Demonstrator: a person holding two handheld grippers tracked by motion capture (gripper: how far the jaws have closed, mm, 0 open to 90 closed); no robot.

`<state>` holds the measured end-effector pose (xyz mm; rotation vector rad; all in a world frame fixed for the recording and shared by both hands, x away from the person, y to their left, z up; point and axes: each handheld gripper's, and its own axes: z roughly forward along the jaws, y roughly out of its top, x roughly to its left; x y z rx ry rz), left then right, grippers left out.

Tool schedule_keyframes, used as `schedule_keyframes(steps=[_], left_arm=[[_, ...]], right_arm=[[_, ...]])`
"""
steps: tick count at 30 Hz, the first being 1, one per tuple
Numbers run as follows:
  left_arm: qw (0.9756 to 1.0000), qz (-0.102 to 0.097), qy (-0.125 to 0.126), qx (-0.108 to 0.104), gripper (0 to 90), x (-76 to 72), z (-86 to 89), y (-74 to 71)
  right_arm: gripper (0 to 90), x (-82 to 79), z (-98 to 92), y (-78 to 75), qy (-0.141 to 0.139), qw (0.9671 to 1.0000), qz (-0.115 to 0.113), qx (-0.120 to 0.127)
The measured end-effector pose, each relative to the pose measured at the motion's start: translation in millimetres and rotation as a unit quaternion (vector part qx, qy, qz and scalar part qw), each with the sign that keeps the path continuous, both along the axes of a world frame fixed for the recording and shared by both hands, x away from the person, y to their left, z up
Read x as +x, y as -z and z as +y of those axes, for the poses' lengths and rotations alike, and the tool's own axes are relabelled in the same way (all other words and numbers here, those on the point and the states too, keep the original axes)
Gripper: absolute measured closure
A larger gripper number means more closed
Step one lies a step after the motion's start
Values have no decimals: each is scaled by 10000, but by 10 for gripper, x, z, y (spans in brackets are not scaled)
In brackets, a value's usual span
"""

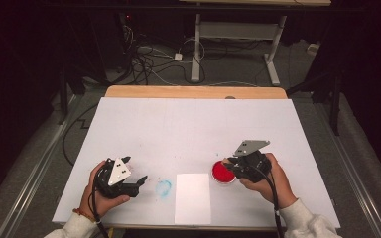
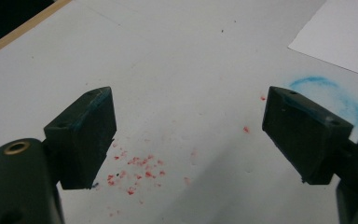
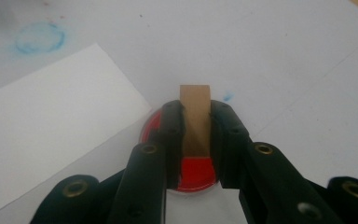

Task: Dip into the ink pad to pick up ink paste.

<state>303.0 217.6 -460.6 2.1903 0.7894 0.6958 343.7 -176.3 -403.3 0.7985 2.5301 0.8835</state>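
Inking step judged underway: right gripper (image 3: 196, 123), at frame centre, clamped a wooden stamp (image 3: 195, 105) over the red ink pad (image 3: 196, 175). Left gripper (image 2: 189, 135) stood wide open, empty. Next move likely called for pressing it onto the white paper (image 3: 51, 126), left of frame.

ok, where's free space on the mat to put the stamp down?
Free: the whole far half of the white mat, up to the wooden table edge, and the near-right corner by the right hand. Crowded: the near strip, where the blue ring smudge, white paper sheet and red ink pad sit side by side between the tongs, left tongs open.
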Motion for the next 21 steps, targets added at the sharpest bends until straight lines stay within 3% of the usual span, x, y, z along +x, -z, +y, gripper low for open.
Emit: schedule_keyframes(steps=[8,18,21], left_arm=[[10000,10,8,8,171,1,-5,7],[10000,18,14,13,170,-1,-8,9],[10000,14,17,16,171,-1,-1,6]], right_arm=[[760,89,38,219,20,9996,234,-131],[760,136,82,380,38,9985,422,-339],[760,148,66,394,33,9986,466,-251]])
